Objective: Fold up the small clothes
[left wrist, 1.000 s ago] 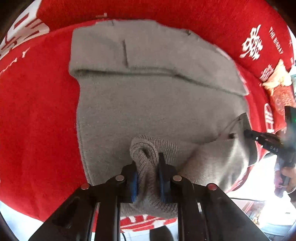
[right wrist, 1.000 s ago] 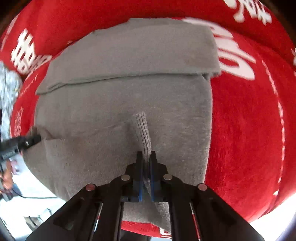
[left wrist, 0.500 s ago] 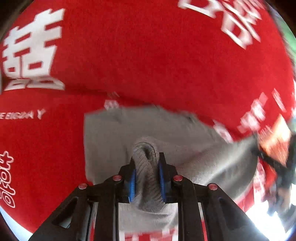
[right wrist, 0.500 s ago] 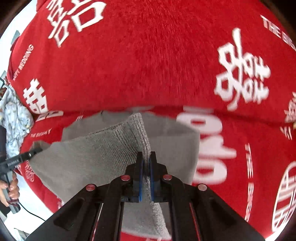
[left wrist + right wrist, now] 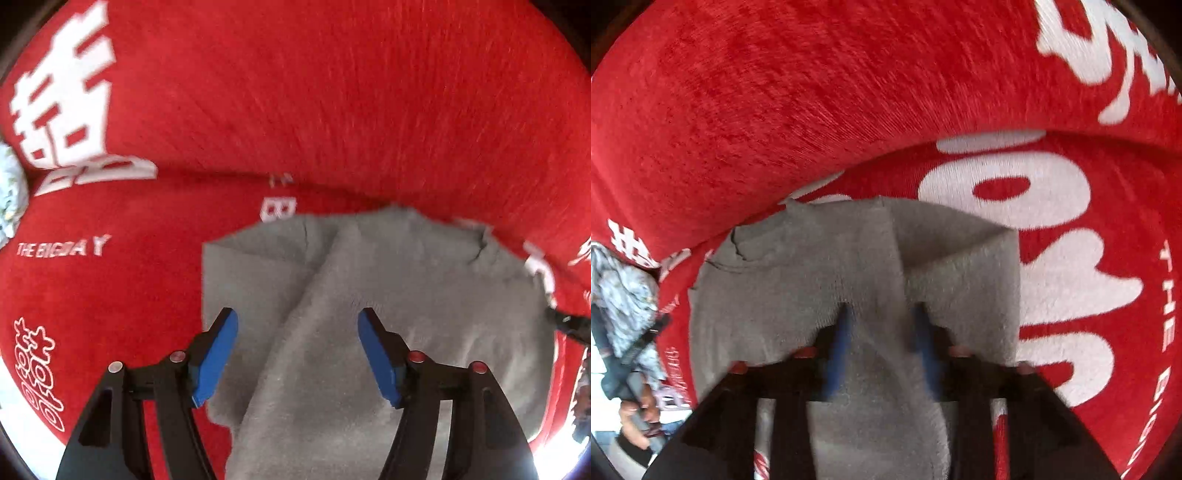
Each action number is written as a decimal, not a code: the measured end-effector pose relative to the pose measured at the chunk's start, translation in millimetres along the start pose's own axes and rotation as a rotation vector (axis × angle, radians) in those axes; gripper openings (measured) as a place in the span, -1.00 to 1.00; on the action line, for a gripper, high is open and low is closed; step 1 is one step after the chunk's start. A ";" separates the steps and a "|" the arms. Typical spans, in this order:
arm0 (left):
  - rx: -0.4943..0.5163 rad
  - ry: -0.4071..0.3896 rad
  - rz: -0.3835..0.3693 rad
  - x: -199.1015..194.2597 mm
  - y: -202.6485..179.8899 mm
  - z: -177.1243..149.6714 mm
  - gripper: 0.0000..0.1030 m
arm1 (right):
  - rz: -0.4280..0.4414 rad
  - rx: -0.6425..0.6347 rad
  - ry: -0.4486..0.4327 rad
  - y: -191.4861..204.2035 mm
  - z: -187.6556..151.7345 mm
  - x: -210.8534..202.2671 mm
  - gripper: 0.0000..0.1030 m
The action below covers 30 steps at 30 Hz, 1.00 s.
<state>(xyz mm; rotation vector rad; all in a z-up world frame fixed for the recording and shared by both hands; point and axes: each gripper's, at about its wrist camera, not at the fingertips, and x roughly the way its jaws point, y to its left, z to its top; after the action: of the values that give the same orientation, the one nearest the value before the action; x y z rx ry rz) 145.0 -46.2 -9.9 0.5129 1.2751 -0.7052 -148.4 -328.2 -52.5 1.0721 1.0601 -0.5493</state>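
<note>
A small grey knit garment (image 5: 388, 295) lies folded over on the red cover (image 5: 295, 92). In the left wrist view my left gripper (image 5: 297, 323) hangs over its left part, jaws opening, blue pads (image 5: 218, 354) apart and off the cloth, which lies below and between them. In the right wrist view the same garment (image 5: 798, 280) shows a folded flap at its right edge. My right gripper (image 5: 882, 314) is blurred above it, jaws opening, the knit lying loose between the blue pads (image 5: 838, 343). The other gripper's tip (image 5: 565, 323) peeks in at the right edge.
The red plush cover bears large white characters (image 5: 1015, 192) and rises as a backrest (image 5: 775, 92) behind the garment. A pale patterned cloth (image 5: 624, 295) lies at the far left. A hand (image 5: 639, 406) holds the other gripper's handle at lower left.
Both grippers carried the garment's near edge forward over the rest, then let go: the left jaws went from pinching a knit roll to wide apart, the right from shut to parted.
</note>
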 end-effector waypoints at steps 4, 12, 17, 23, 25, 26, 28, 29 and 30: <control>0.009 0.090 0.011 41.8 -10.4 7.3 0.33 | -0.010 -0.026 0.009 -0.1 5.8 9.1 0.04; -0.002 0.014 -0.010 21.1 -7.7 6.8 -0.81 | -0.079 -0.261 -0.112 47.3 12.8 -17.7 -0.87; -0.059 0.038 0.038 36.2 8.2 6.5 -0.81 | -0.106 -0.253 -0.068 47.5 37.2 16.4 -0.87; -0.067 0.025 0.108 23.0 4.4 4.1 -0.34 | -0.183 -0.186 -0.030 26.5 31.1 40.0 -0.61; -0.077 -0.001 0.142 6.0 12.4 0.1 0.30 | -0.185 -0.115 -0.028 15.6 30.3 31.1 -0.27; -0.085 -0.021 0.146 -4.1 18.2 -3.6 0.42 | -0.174 -0.087 -0.026 11.6 29.6 26.3 -0.21; -0.094 -0.017 0.112 -17.4 27.3 -11.7 0.42 | -0.111 -0.036 -0.031 3.6 22.4 11.7 -0.14; -0.103 0.000 0.089 -22.1 32.6 -17.9 0.42 | -0.078 -0.011 -0.026 0.9 16.8 5.0 0.02; -0.110 0.016 0.070 -24.6 37.3 -24.4 0.42 | -0.029 0.029 -0.018 -2.6 5.6 -3.9 0.08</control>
<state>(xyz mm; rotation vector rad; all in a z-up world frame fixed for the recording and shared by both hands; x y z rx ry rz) 152.2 1.2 7.1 0.4713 1.2974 -0.5703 -149.8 -334.8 -49.6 1.0765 1.0560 -0.5983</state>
